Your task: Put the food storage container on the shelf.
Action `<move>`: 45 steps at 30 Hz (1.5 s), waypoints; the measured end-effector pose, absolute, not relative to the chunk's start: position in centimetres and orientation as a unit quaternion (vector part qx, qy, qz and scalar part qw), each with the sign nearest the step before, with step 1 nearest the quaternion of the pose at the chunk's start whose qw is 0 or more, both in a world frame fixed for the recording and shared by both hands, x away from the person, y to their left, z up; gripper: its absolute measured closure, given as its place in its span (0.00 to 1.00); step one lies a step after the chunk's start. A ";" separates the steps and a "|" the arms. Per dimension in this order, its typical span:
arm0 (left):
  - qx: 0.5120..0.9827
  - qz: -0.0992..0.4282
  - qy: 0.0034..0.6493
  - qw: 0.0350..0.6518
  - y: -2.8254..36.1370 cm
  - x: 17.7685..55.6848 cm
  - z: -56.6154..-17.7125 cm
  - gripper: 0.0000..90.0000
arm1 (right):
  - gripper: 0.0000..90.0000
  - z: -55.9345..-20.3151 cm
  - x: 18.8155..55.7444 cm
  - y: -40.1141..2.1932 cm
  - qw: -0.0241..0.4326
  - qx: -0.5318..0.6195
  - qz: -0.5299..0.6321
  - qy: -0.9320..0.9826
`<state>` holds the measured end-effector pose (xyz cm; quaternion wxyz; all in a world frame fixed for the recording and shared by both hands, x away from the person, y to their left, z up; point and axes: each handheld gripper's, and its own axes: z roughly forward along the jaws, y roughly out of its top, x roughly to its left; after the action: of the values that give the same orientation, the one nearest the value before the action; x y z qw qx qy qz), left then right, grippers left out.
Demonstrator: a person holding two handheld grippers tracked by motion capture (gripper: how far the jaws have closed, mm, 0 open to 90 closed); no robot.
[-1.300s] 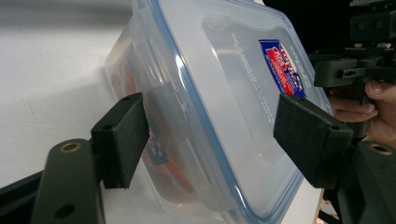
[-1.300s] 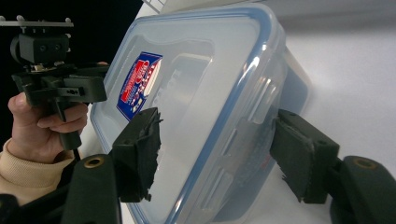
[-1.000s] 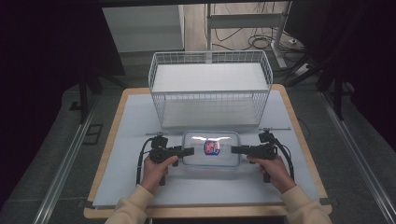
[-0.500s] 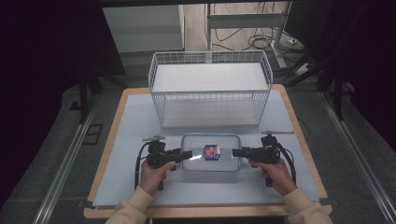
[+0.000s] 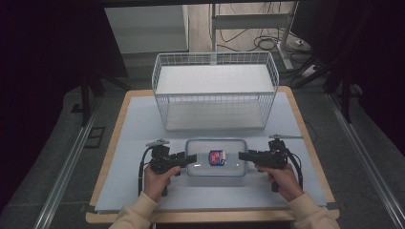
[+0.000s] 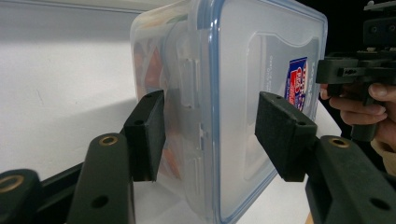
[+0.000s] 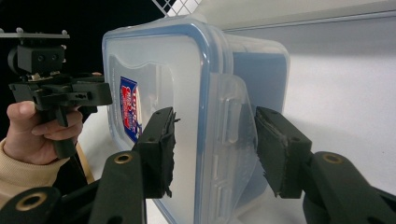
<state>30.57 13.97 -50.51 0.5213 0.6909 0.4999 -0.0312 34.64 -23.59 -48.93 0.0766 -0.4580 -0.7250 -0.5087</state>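
Note:
A clear plastic container with a blue-rimmed lid and a red-and-blue label lies flat on the white mat, just in front of the basket. My left gripper is at its left end. In the left gripper view its jaws have just been closing and now straddle the latch side of the container, one pad under the body and one on the lid. My right gripper holds the right end. Its pads press lid and base around the latch flap of the container.
A white wire basket stands behind the container at the back of the mat. The wooden table edge frames the mat. Each gripper view shows the other gripper farther off, the right gripper and the left gripper, both hand-held.
Little differs. Both grippers stay at the container's two ends, and the container lies in nearly the same spot on the mat.

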 end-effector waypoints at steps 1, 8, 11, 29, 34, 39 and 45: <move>0.691 -0.031 0.500 0.521 14.0 30.6 -50.5 0.49 | 0.55 -48.9 34.6 -23.6 0.077 -0.458 -0.509 -0.725; 0.695 -0.022 0.496 0.521 13.8 30.3 -50.0 0.50 | 0.55 -48.7 34.5 -23.7 0.075 -0.455 -0.514 -0.723; 0.694 -0.020 0.494 0.523 13.8 30.3 -49.8 0.50 | 0.55 -48.5 34.5 -23.8 0.075 -0.453 -0.516 -0.723; 0.694 -0.019 0.486 0.530 13.7 30.1 -48.9 0.51 | 0.55 -47.6 34.4 -24.1 0.067 -0.445 -0.526 -0.722; 0.696 -0.017 0.482 0.533 13.6 30.1 -48.6 0.51 | 0.55 -47.2 34.3 -24.2 0.062 -0.443 -0.529 -0.722; 0.693 -0.021 0.480 0.538 13.6 30.0 -48.1 0.52 | 0.55 -46.5 34.3 -24.4 0.056 -0.438 -0.536 -0.719; 0.691 -0.014 0.479 0.542 13.8 30.0 -47.5 0.52 | 0.55 -45.9 34.4 -24.3 0.051 -0.431 -0.543 -0.719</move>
<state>29.97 13.79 -47.45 0.5417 0.6908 0.4787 -0.0137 34.43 -24.30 -45.87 0.0512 -0.4313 -0.7190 -0.5425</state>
